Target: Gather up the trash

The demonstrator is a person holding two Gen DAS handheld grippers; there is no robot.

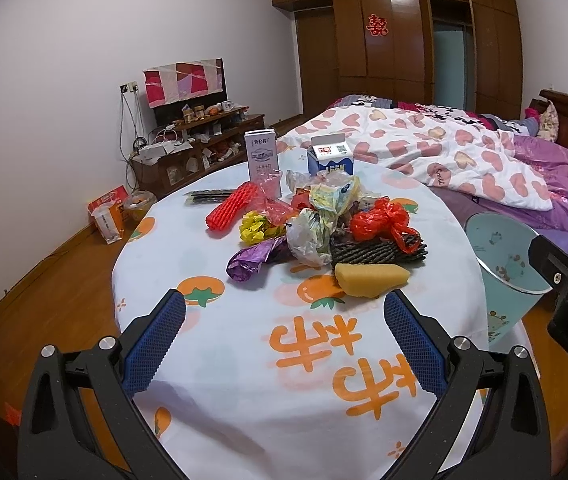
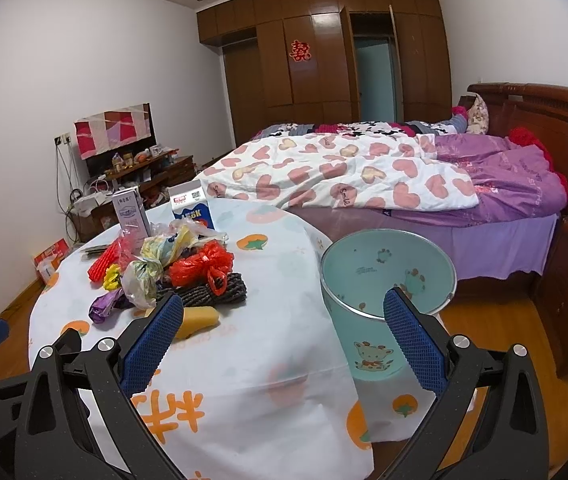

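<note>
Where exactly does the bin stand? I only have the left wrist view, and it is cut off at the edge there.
Observer: The bin stands on the wooden floor, in the gap between the table and the bed.
Operator: Is there anything in it yet?
Observer: The part of its inside that the right wrist view shows holds no trash; the bottom is partly hidden.
Operator: Is the right hand-held gripper holding something?
Observer: No. The right hand-held gripper is open and empty, and its right finger overlaps the bin's near rim in that view.
Operator: And the left one?
Observer: The left hand-held gripper is open too, pointed at the yellow sponge.
</note>
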